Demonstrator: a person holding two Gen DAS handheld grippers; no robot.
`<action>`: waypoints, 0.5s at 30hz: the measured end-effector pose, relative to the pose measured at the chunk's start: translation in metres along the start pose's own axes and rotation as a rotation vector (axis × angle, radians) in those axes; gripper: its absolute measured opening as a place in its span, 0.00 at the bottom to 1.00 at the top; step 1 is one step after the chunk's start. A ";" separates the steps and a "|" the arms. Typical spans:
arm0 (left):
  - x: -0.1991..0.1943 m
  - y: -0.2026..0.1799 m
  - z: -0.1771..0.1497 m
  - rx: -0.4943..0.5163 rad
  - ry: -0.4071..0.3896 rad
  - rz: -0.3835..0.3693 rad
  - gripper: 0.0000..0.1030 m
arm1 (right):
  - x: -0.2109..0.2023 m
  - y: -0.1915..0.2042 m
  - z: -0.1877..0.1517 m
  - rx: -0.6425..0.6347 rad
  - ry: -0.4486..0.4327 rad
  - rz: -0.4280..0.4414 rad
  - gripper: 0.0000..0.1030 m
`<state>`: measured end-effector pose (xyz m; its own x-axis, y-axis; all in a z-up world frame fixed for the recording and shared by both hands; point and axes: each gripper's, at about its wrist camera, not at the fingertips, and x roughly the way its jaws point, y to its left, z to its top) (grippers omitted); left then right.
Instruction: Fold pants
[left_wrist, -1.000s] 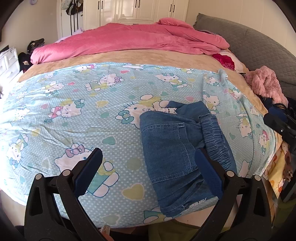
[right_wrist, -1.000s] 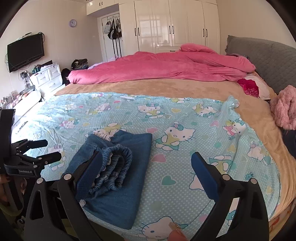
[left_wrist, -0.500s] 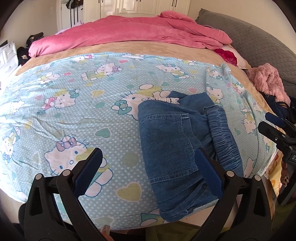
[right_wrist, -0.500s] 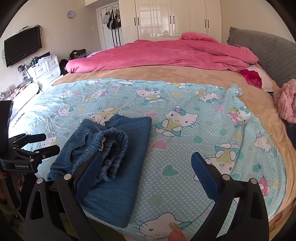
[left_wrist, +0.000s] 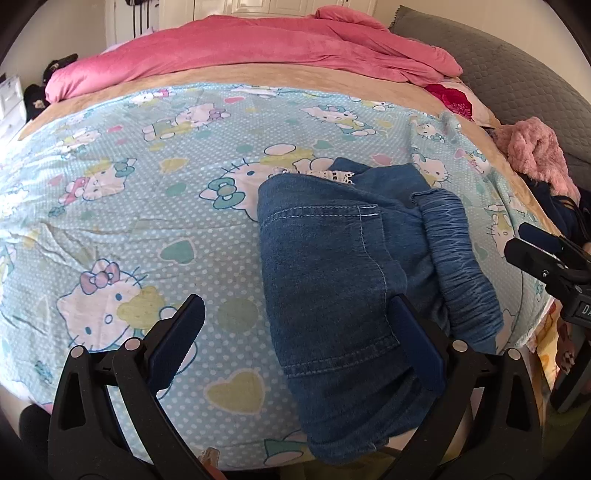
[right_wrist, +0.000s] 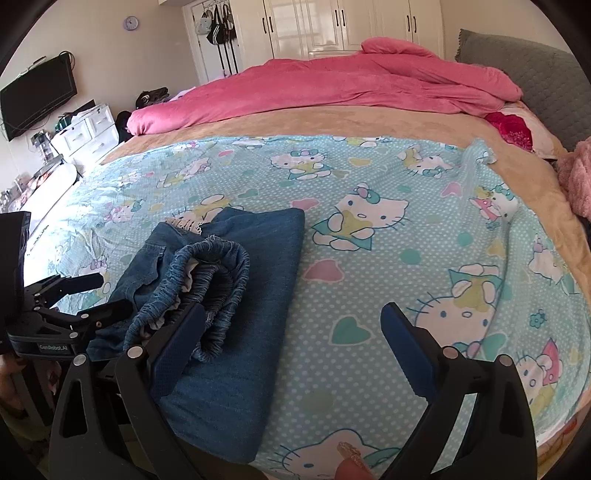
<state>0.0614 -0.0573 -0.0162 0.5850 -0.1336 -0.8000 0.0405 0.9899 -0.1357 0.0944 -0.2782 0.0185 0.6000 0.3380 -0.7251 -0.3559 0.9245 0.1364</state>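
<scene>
Blue denim pants (left_wrist: 332, 266) lie folded in a compact bundle on the Hello Kitty sheet (left_wrist: 147, 206) near the bed's front edge, with the gathered elastic waistband (left_wrist: 458, 258) on the right side. My left gripper (left_wrist: 295, 328) is open and empty, hovering just in front of the bundle. My right gripper (right_wrist: 291, 332) is open and empty, its left finger over the waistband (right_wrist: 207, 288) of the pants (right_wrist: 251, 295). Each gripper shows at the edge of the other's view.
A pink duvet (right_wrist: 332, 88) is heaped at the far side of the bed. A grey headboard cushion (right_wrist: 524, 70) and pink fluffy cloth (left_wrist: 532, 151) lie at the right. White drawers (right_wrist: 85, 133) and a TV (right_wrist: 37, 96) stand at the left.
Both grippers have moved closer to the pants and lower toward the bed. The pants have not moved. Both grippers stay open.
</scene>
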 end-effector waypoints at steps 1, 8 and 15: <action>0.002 0.000 0.000 -0.004 -0.002 -0.001 0.91 | 0.002 0.001 0.001 -0.003 0.005 0.004 0.92; 0.017 0.002 0.003 -0.032 0.020 -0.058 0.87 | 0.036 0.004 0.002 0.011 0.099 0.073 0.78; 0.027 -0.008 0.004 -0.022 0.039 -0.126 0.63 | 0.060 0.006 0.000 0.034 0.152 0.154 0.57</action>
<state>0.0799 -0.0684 -0.0348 0.5445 -0.2591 -0.7977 0.0937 0.9639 -0.2491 0.1287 -0.2526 -0.0238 0.4244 0.4471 -0.7874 -0.4092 0.8704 0.2737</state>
